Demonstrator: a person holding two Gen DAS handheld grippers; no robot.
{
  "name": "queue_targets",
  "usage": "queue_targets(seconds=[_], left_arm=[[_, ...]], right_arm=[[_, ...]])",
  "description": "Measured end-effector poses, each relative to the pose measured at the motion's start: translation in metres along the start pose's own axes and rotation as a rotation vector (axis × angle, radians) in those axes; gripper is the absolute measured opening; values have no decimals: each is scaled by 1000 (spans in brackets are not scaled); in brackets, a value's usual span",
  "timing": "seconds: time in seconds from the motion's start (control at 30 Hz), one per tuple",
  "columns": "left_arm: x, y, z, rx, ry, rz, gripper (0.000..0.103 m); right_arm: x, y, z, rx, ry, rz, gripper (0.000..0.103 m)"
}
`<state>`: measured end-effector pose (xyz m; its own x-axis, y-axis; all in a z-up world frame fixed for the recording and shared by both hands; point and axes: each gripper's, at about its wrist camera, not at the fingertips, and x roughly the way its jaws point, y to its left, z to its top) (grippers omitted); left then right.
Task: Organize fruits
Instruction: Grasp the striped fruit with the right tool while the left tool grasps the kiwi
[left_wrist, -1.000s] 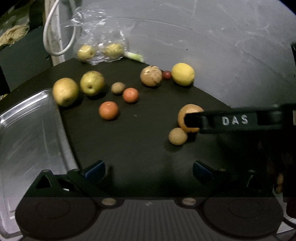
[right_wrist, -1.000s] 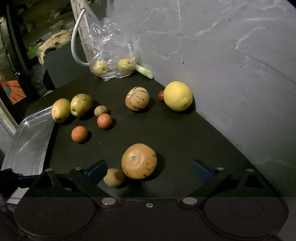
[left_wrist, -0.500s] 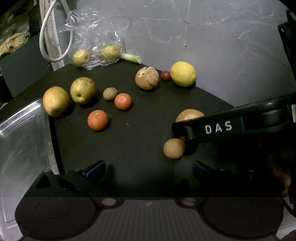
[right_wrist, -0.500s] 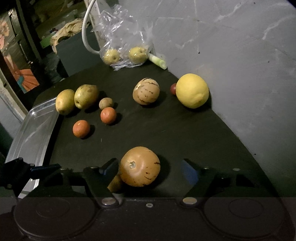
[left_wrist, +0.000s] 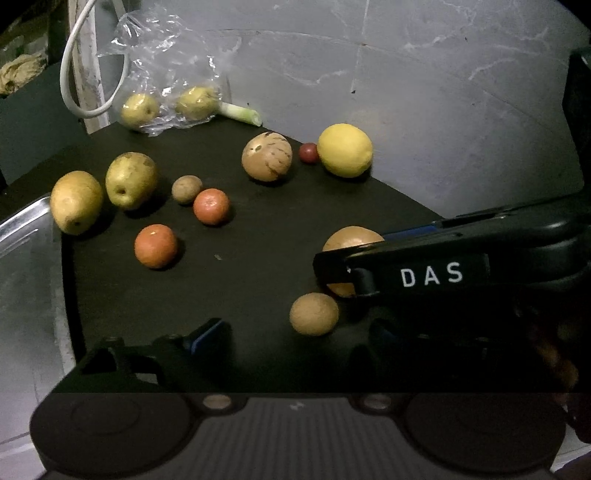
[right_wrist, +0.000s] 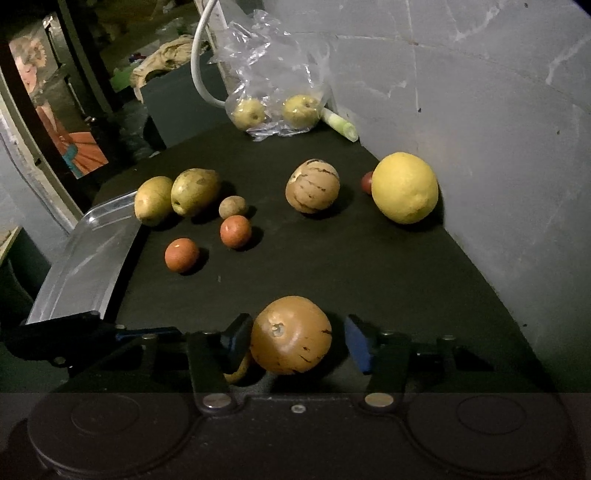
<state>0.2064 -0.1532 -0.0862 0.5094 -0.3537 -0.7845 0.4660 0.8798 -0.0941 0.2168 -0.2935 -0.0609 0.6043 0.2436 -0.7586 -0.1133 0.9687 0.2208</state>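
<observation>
Barely started: right gripper (right_wrist: 293, 341) is straddling the orange-brown fruit (right_wrist: 291, 334), jaws apart, pads not visibly gripping yet. Left gripper (left_wrist: 295, 332) is hanging released, holding nothing. Steel tray (right_wrist: 85, 266) far left of both is sitting bare; other fruits lying ahead on the mat.
</observation>
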Motion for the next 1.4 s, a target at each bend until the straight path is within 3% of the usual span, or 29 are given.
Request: queue_targets(seconds=[0.2, 0.4, 0.63, 0.93, 1.4], left_arm=[[0, -1, 1, -4, -12, -4, 81], [0, -2, 3, -5, -22, -1, 67], [-1, 0, 3, -17, -27, -4, 57], [-2, 4, 4, -51, -31, -36, 32], [-21, 23, -9, -117, 0, -30, 31]], right_arm=[[-2, -4, -1, 4, -7, 9, 56], [-5, -7, -2, 18, -4, 16, 56], [-5, -8, -5, 34, 8, 22, 56], [-4, -7, -10, 63, 21, 29, 55], [-1, 4, -14, 92, 9, -13, 46]])
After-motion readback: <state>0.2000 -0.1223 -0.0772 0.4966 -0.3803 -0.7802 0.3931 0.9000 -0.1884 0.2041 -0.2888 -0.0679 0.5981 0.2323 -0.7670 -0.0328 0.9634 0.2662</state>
